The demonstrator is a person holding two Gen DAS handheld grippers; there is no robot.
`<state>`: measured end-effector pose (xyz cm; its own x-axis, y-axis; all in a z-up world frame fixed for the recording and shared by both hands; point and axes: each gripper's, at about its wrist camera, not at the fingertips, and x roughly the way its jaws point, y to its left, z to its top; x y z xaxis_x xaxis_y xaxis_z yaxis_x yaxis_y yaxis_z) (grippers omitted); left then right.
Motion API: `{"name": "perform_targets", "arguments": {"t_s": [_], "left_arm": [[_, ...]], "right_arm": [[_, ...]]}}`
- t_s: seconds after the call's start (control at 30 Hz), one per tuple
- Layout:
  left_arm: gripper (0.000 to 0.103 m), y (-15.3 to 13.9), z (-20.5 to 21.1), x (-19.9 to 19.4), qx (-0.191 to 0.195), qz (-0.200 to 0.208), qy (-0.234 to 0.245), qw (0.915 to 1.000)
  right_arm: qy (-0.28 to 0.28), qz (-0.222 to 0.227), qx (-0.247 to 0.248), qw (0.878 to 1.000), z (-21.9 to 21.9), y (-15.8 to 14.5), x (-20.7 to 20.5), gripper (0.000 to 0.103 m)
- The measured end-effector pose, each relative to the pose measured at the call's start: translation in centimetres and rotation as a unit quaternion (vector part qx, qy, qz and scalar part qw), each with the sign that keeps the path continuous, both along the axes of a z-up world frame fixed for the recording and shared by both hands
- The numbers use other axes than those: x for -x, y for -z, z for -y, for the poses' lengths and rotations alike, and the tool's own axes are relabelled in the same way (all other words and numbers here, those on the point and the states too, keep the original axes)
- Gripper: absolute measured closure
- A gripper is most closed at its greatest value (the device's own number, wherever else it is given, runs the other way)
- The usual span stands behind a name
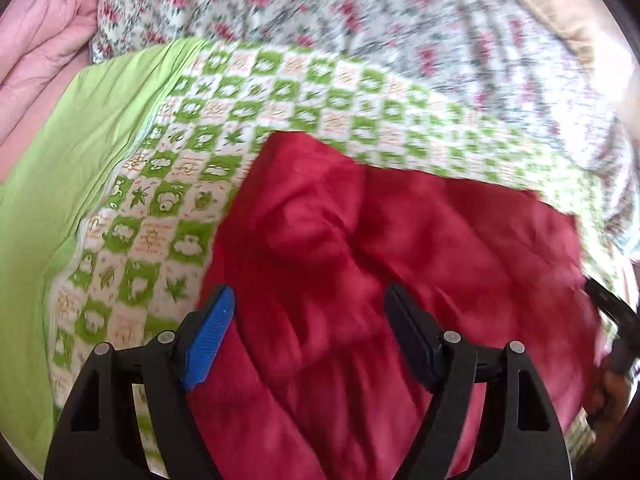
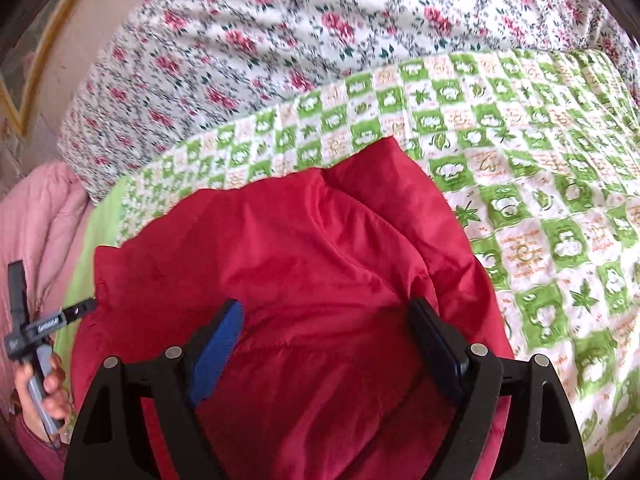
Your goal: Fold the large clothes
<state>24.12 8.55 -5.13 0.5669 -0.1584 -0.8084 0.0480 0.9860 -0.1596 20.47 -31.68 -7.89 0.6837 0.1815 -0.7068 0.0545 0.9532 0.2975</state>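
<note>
A red padded garment (image 1: 384,264) lies bunched on a bed, on a green-and-white checked sheet (image 1: 192,168). My left gripper (image 1: 310,294) is open and empty, hovering over the garment's left part, with its blue-padded finger (image 1: 210,340) near the garment's left edge. In the right wrist view the same garment (image 2: 288,256) fills the middle. My right gripper (image 2: 326,308) is open and empty above the garment's near part. The left hand-held gripper (image 2: 38,328) shows at the far left of that view, at the garment's left edge.
A floral quilt (image 1: 360,20) is heaped behind the garment, and it also shows in the right wrist view (image 2: 280,40). A pink padded blanket (image 1: 40,52) lies at the far left. A plain green sheet border (image 1: 60,152) runs along the left.
</note>
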Motion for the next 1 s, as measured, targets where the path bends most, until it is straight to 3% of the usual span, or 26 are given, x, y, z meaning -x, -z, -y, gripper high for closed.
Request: {"name": "perform_targets", "arguments": {"t_s": [0.1, 0.2, 0.4, 0.57, 0.7, 0.83, 0.9, 1.0], "left_arm": [[0.025, -1.3, 0.8, 3.9, 0.036, 0.017, 0.033, 0.9987], [0.025, -2.1, 2.2, 7.2, 0.043, 0.030, 0.060, 0.9968], [0.025, -1.1, 4.5, 11.3, 0.069, 0.025, 0.108, 0.9915], [0.024, 3.0, 6.8, 10.7, 0.009, 0.003, 0.104, 0.9945], [0.024, 3.3, 7.7, 10.0, -0.008, 0.004, 0.105, 0.9945], [0.023, 3.4, 7.7, 9.6, -0.007, 0.001, 0.105, 0.9945], [0.023, 3.2, 7.5, 9.8, -0.003, 0.002, 0.108, 0.9942], [0.026, 2.0, 7.2, 11.3, -0.004, 0.011, 0.111, 0.9937]], "right_arm": [[-0.003, 0.010, 0.006, 1.000, 0.2, -0.6, 1.1, 0.018], [-0.001, 0.018, 0.003, 1.000, 0.4, -1.2, 2.4, 0.018], [-0.017, 0.035, 0.003, 0.999, -0.9, -2.8, 5.2, 0.018], [-0.049, 0.052, 0.011, 0.997, -3.6, -3.8, 8.4, 0.016], [-0.065, 0.059, 0.061, 0.994, -5.8, -4.0, 10.7, 0.016], [-0.075, 0.043, 0.108, 0.990, -6.7, -2.4, 10.9, 0.018], [-0.059, -0.001, 0.141, 0.988, -6.1, 0.1, 10.0, 0.018], [-0.045, -0.010, 0.091, 0.995, -3.9, 2.3, 9.7, 0.017]]}}
